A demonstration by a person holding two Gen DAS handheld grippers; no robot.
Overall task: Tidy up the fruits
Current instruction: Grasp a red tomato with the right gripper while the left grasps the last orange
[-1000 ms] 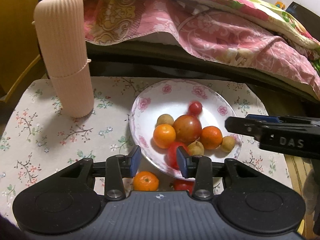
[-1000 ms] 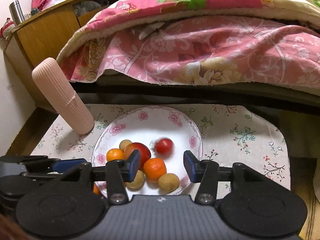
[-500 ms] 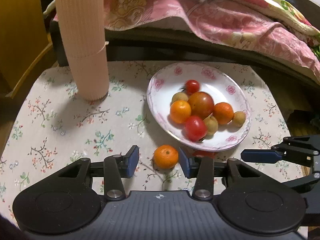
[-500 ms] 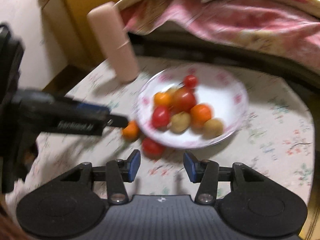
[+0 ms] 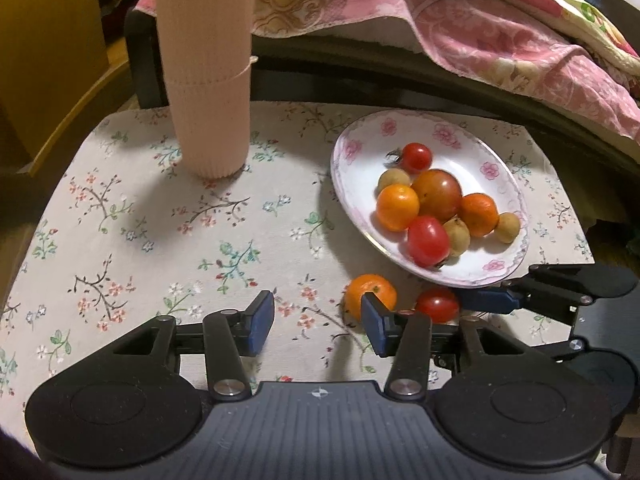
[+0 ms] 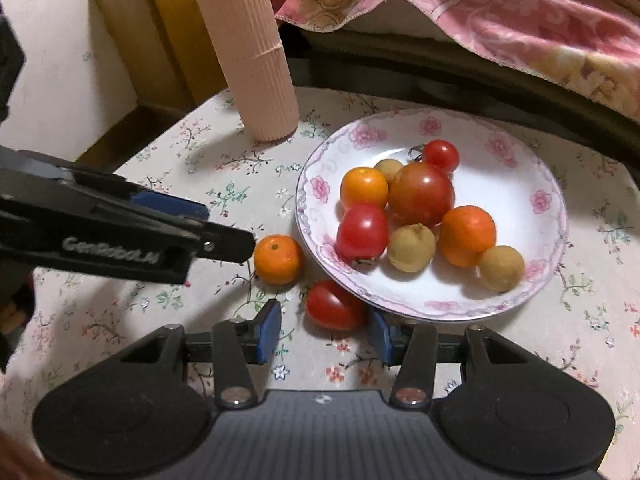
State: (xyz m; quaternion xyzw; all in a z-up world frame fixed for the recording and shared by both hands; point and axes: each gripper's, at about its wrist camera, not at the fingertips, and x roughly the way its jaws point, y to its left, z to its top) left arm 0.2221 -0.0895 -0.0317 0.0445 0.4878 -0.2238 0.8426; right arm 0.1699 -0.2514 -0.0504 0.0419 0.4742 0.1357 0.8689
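A white floral plate (image 5: 356, 152) (image 6: 520, 152) holds several fruits: tomatoes, oranges and small brown fruits. A loose orange (image 5: 366, 292) (image 6: 278, 258) and a loose red tomato (image 5: 438, 304) (image 6: 334, 306) lie on the cloth in front of the plate. My left gripper (image 5: 318, 330) is open and empty, its right finger just in front of the loose orange. My right gripper (image 6: 324, 330) is open, with the loose tomato just ahead between its fingertips. The left gripper also shows in the right wrist view (image 6: 224, 236), beside the orange.
A tall ribbed pink cylinder (image 5: 206, 68) (image 6: 250, 52) stands at the back left of the flowered tablecloth (image 5: 160, 220). A bed with a pink quilt (image 5: 500, 32) lies behind the table. A wooden cabinet (image 6: 160, 40) is at the left.
Both grippers have pulled back and down from over the plate. The right gripper has swung left and now faces the loose tomato. The left gripper has shifted left of the loose orange.
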